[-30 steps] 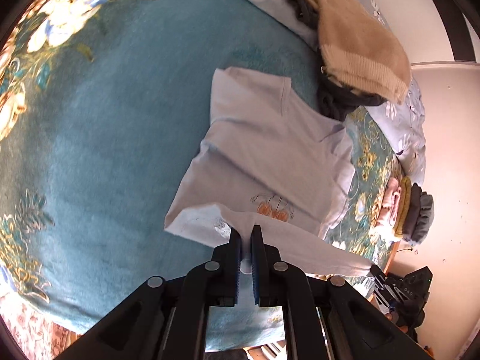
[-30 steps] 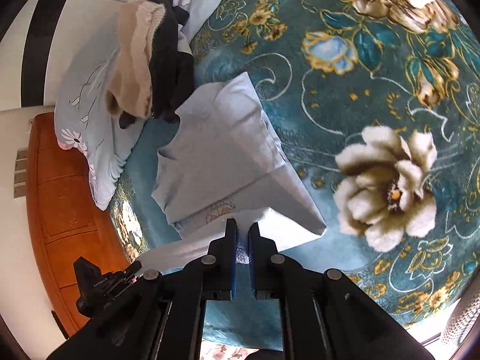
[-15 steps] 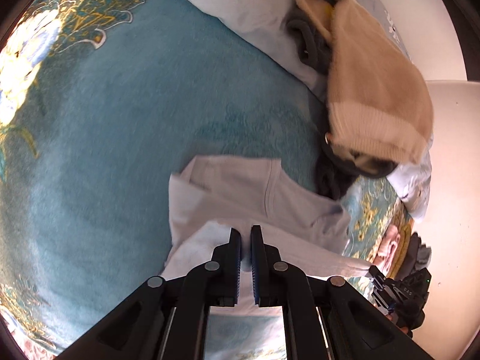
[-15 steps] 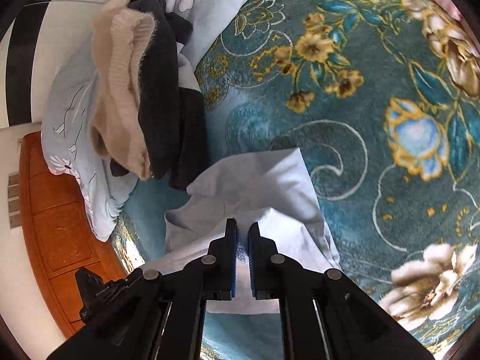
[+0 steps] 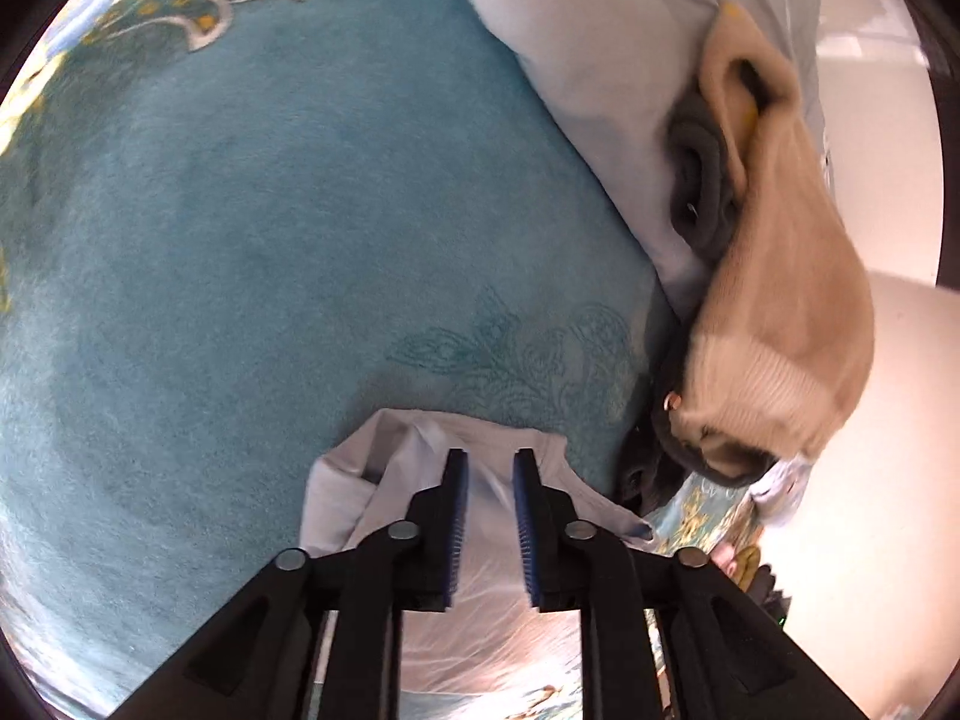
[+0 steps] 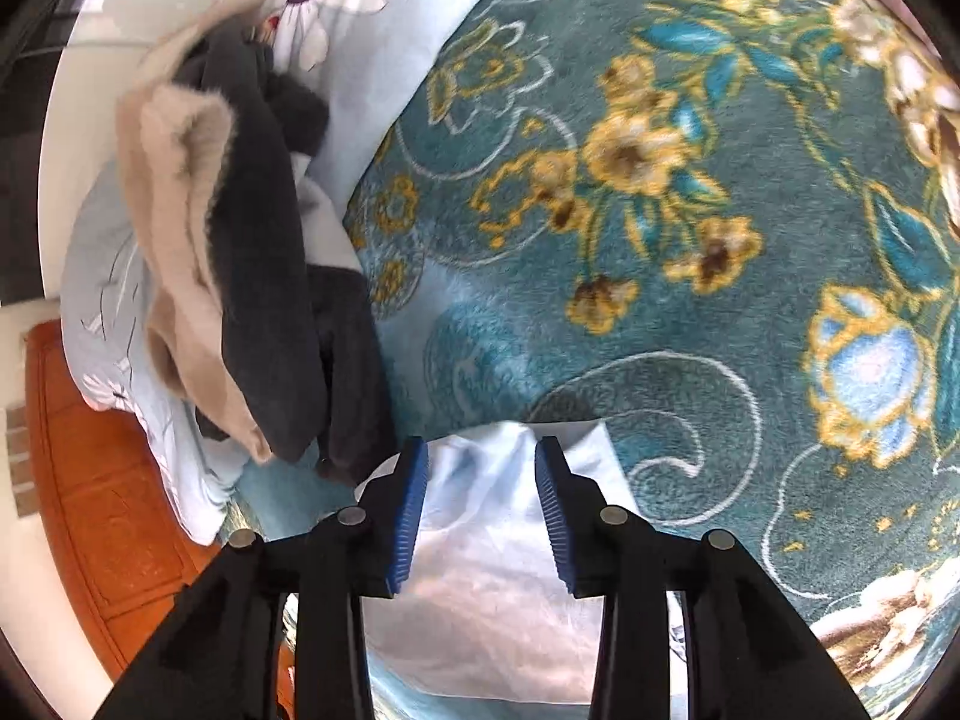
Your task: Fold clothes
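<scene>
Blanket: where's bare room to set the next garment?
Free: plain teal blanket left of the pale shirt, and the floral stretch right of it. Crowded: the beige sweater and dark clothes heaped on the pillow.

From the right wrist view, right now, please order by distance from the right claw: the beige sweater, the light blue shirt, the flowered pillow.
1. Light blue shirt: directly under the open right claw.
2. Beige sweater: up and left, piled with dark clothes.
3. Flowered pillow: top of the view, behind the pile.

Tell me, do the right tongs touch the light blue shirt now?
Apart. In the right wrist view the right tongs stand open, with shirt fabric showing between the blue pads, a gap on each side.
</scene>
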`<state>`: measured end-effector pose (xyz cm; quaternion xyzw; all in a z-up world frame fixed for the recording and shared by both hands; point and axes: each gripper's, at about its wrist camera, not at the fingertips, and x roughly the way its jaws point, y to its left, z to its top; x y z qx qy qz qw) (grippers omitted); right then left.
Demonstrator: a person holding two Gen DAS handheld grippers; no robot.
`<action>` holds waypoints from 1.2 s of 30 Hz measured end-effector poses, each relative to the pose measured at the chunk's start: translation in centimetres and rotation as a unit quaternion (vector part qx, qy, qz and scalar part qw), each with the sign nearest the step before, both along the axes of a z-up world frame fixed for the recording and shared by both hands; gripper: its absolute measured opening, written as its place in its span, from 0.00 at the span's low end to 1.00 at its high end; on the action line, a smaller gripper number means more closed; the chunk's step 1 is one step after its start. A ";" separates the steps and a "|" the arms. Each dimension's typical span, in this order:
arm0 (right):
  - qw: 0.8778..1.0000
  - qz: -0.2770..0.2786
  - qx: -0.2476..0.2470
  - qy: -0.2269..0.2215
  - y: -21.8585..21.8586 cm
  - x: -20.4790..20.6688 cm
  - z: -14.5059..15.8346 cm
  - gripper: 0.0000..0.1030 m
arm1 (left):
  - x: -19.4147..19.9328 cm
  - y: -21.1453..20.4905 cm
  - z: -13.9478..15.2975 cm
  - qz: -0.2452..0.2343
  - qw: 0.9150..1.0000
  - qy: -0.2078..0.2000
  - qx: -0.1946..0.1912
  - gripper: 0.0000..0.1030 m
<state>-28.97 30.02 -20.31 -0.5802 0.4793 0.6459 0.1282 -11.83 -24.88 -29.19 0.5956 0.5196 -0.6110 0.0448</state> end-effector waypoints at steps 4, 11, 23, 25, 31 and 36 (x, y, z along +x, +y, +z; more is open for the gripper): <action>1.000 -0.022 0.003 -0.014 0.5 4.4 -0.3 0.37 | 4.9 -0.6 -0.9 0.032 0.999 -0.023 0.007 0.39; 0.992 -0.100 -0.046 -0.068 -1.1 16.5 -2.7 0.39 | 15.7 1.2 -4.1 0.053 0.992 -0.105 0.034 0.42; 0.984 -0.141 -0.073 -0.076 -4.2 20.3 -5.3 0.45 | 18.3 6.0 -6.8 0.102 0.989 -0.097 0.050 0.47; 0.984 -0.143 -0.073 -0.073 -4.4 20.2 -5.1 0.43 | 17.4 6.4 -7.0 0.103 0.989 -0.097 0.042 0.45; 0.982 -0.152 -0.072 -0.081 -4.9 19.6 -5.2 0.20 | 16.6 5.8 -7.1 0.114 0.987 -0.109 0.035 0.26; 0.984 -0.142 -0.069 -0.078 -4.8 18.4 -4.2 0.07 | 17.2 4.4 -6.3 0.142 0.980 -0.135 0.017 0.06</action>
